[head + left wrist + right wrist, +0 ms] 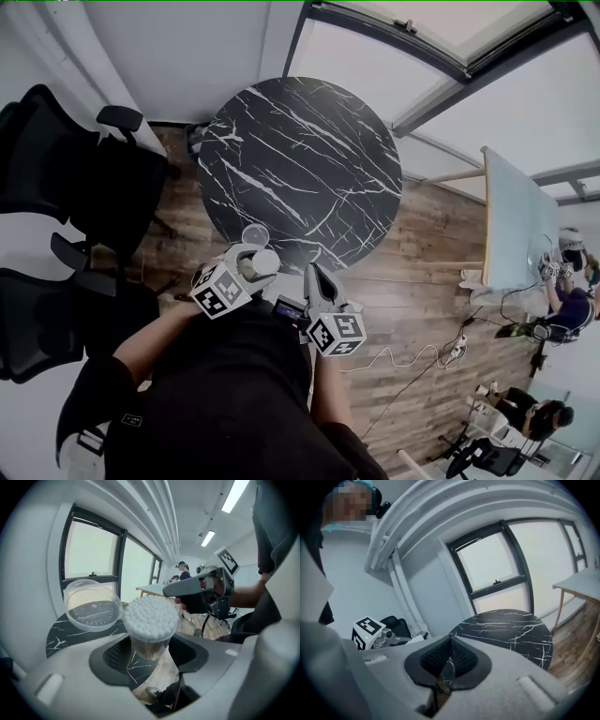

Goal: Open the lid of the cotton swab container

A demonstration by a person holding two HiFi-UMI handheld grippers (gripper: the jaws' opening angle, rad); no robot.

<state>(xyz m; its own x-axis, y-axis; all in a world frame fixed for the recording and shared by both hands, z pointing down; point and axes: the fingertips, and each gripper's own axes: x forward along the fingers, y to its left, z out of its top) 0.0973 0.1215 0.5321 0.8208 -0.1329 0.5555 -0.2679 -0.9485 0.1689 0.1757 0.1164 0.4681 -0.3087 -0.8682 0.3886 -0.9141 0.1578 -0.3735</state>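
left gripper view: left tool [149,654] grips clear round cotton swab container [150,620], lid [92,604] open at ten o'clock; right tool [449,660] closed.

One cotton swab container [149,620], between the left gripper's [251,255] fingers [108,656]; one clear lid [92,604]; two grippers, counting the right gripper [316,279]; one marble surface [309,159] beyond the fingers; two black chairs [66,169] [47,319].

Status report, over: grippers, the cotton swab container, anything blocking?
Left gripper shut on cotton swab container. Right gripper shut, empty, apart from it. Clear lid hangs open beside the swabs. Nothing in the way.
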